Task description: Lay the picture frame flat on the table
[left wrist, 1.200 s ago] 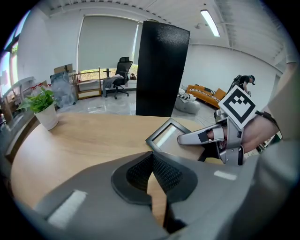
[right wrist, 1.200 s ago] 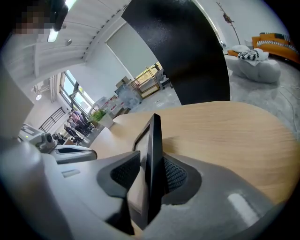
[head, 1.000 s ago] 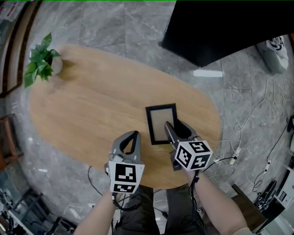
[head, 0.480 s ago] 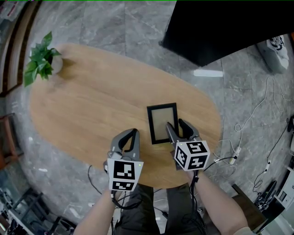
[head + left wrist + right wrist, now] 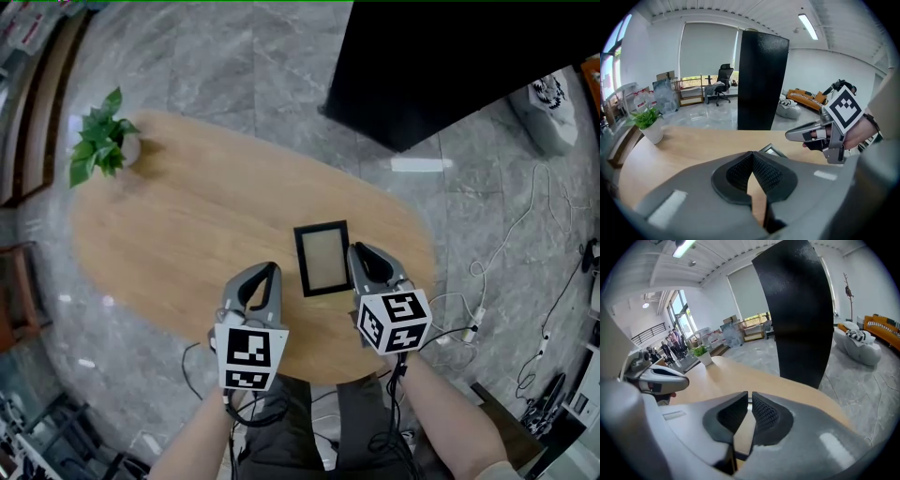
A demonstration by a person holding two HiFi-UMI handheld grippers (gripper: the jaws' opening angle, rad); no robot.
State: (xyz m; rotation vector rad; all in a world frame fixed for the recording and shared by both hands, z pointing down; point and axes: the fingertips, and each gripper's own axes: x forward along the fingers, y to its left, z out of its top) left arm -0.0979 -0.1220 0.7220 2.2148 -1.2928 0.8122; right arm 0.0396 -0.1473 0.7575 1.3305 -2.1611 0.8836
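ok so quick update: the right tongs [image 5: 360,251] are letting go. a second ago they were reaching over the lower right part of the picture frame [image 5: 323,259] with the jaws spread wide. now they're sitting just beside its right edge, off it, and the jaws are closing up on nothing. there's only a thin slit of air showing between the pads in the right gripper view.

the frame itself is lying on the table [image 5: 187,216] with its pale panel up, flat as far as i can tell from above. it's sitting right between the two sets of tongs and it's barely shifting from where it was.

the left tongs [image 5: 269,271] are hanging just left of the frame, not touching it. their pads are pressing together at the tips with nothing in them, same as before.

so i'm reading it like this: the laying-down part is looking done and the hands are just backing out. nothing's leaning or propped that i can see, so i'm not expecting more work on the frame.
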